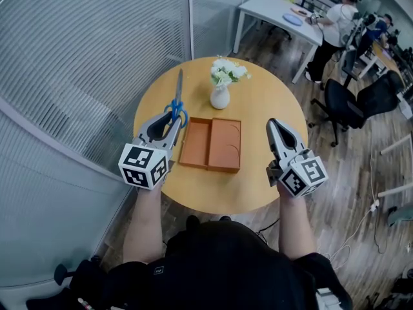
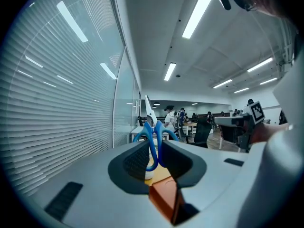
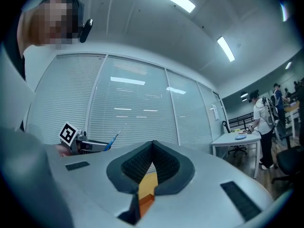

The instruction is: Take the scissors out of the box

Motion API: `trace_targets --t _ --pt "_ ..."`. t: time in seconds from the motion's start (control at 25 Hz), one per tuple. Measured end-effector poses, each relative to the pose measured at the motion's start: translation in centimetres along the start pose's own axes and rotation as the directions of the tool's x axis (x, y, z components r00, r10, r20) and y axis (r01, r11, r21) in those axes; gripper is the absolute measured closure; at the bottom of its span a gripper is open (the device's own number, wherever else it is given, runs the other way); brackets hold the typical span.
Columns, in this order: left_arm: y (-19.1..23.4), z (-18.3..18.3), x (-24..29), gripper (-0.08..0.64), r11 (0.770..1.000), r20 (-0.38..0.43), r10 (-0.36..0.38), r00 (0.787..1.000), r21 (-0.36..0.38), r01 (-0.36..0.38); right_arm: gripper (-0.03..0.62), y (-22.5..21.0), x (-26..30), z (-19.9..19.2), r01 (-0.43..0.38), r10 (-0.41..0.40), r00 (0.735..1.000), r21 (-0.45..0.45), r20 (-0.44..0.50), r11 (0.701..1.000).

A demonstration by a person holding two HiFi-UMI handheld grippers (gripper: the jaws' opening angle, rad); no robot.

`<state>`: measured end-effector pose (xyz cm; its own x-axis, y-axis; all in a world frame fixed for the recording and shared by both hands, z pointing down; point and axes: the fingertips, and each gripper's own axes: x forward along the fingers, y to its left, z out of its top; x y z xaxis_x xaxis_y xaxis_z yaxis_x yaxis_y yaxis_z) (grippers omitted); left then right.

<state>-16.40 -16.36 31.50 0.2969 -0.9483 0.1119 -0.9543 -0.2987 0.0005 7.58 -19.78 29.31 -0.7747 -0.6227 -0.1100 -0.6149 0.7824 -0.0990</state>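
Observation:
My left gripper (image 1: 175,117) is shut on the blue handles of the scissors (image 1: 178,103), held above the table left of the box, with the blades pointing away from me. In the left gripper view the handles (image 2: 154,136) stand upright between the pads and the blade tip rises beyond them. The orange box (image 1: 211,144) lies open on the round wooden table (image 1: 271,102), and nothing shows inside it. My right gripper (image 1: 273,123) hovers right of the box, jaws shut with nothing in them; in its own view the tips (image 3: 153,143) meet.
A white vase of flowers (image 1: 221,89) stands just behind the box. A wall of blinds and glass runs along the left. A black office chair (image 1: 348,102) and a white desk (image 1: 277,11) with people at it stand at the back right.

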Motion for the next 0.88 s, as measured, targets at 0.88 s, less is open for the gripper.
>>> trace_targets --t 0.88 --pt "-2.2 -0.4 0.3 0.468 1.0 -0.016 -0.007 1.0 0.015 0.007 0.558 -0.3 -1.5 0.0 0.004 -0.006 1.0 -0.045 -0.029 0.999"
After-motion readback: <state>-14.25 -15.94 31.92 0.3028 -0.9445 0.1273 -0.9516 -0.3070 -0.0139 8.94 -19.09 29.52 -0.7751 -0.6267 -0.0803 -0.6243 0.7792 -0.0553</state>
